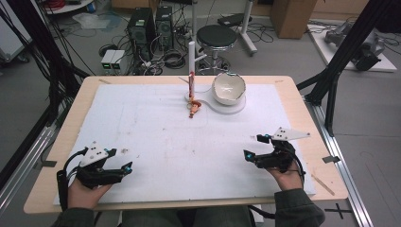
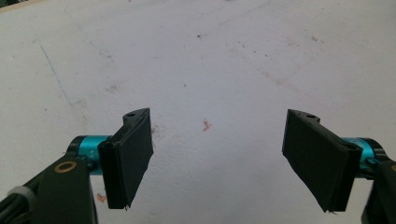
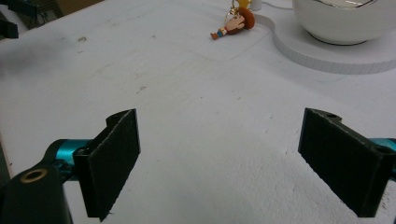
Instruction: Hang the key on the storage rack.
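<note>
Left tool (image 1: 124,166) sits in the lower left of the high view, resting low over the white mat (image 1: 156,142) that covers the desk (image 1: 288,82), its jaws spread wide with nothing between them. In the left gripper view the two black pads (image 2: 133,156) frame bare, scuffed mat, so it seems parked rather than working.

Moving toward the centre, a small figure keychain (image 1: 194,109) lies on the mat in the upper middle of the high view, just beside a white post (image 1: 191,61) standing on a flat white base (image 1: 222,108). A red strap hangs down the post; probably the post serves as a hanger for such things. To the right, a white bowl (image 1: 229,88) stands on the same base.

Right tool (image 1: 252,148) is in the lower right of the high view, held in the person's hand (image 1: 287,177), jaws likewise wide apart and empty. Its own view looks straight up the mat at the keychain (image 3: 233,24) in the upper middle, well apart from the jaws, which suggests it is lined up to reach for it.
</note>
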The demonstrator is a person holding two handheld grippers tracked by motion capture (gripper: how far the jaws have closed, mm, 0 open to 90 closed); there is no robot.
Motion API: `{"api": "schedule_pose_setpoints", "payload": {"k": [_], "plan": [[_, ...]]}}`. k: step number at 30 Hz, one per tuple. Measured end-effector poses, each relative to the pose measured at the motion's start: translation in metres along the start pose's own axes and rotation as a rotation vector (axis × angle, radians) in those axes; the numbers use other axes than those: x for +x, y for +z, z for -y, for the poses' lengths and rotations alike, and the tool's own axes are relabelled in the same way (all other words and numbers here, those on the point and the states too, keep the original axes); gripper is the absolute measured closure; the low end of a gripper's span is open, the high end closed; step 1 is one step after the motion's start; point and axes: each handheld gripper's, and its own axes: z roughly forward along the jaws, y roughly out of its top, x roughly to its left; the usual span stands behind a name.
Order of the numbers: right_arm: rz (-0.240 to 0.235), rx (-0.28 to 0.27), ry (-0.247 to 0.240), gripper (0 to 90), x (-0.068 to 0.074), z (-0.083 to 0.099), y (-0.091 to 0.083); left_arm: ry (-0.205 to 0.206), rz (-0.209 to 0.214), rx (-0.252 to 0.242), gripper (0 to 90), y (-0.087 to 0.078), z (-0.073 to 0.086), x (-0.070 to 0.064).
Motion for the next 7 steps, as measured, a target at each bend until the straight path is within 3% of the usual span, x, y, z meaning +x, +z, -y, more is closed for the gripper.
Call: {"api": "schedule_pose_setpoints", "payload": {"k": [7], "plan": [[-0.001, 0.006, -0.001, 12.1, 0.0, 0.0036, -0.0028, 0.001, -0.001, -0.001, 24.7, -0.0006, -0.0002, -0.0002]]}}
